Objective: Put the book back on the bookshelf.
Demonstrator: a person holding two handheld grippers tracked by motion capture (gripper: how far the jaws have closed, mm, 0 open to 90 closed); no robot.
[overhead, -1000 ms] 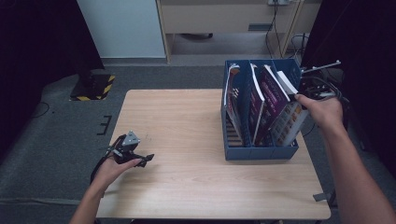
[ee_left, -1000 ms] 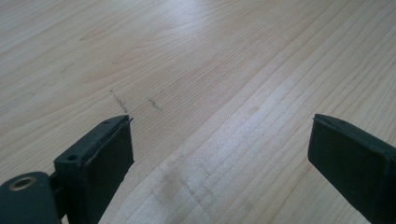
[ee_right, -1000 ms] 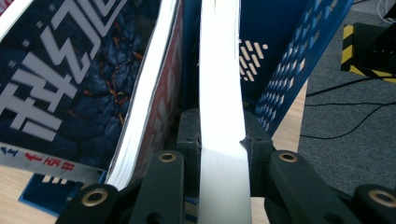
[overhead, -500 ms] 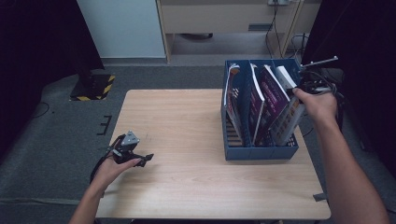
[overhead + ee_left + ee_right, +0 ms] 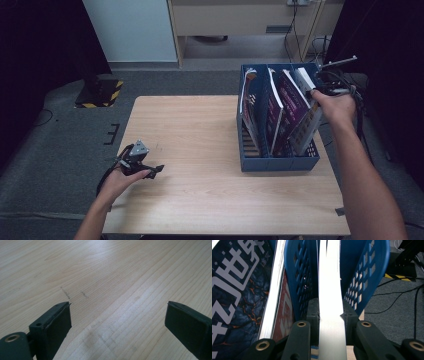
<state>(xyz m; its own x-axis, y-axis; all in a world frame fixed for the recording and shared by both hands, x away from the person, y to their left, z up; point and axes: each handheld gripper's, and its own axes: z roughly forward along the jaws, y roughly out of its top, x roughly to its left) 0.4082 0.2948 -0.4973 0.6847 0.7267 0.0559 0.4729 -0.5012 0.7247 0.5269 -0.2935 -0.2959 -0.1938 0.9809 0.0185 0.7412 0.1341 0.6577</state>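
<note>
A blue file rack (image 5: 280,162) stands on the right side of the wooden table (image 5: 200,130), with several magazines upright in its slots. My right gripper (image 5: 314,93) is at the rack's right slot, shut on the top edge of a white-edged magazine (image 5: 311,122). In the right gripper view the pads (image 5: 313,312) press on both sides of that white magazine (image 5: 329,277), between the blue lattice walls (image 5: 367,272). A dark magazine with a lava pattern (image 5: 234,290) stands one slot over. My left gripper (image 5: 156,170) rests on the table at the front left, open, with bare wood (image 5: 112,270) between its jaws.
A cabinet and a white panel (image 5: 130,30) stand beyond the table's far edge. Cables (image 5: 350,85) hang by the rack's right side. A yellow-and-black marked base (image 5: 100,92) sits on the grey floor at the left.
My right hand has shifted slightly away and to the left along the rack, keeping the white magazine in its grip. The left hand has not moved.
</note>
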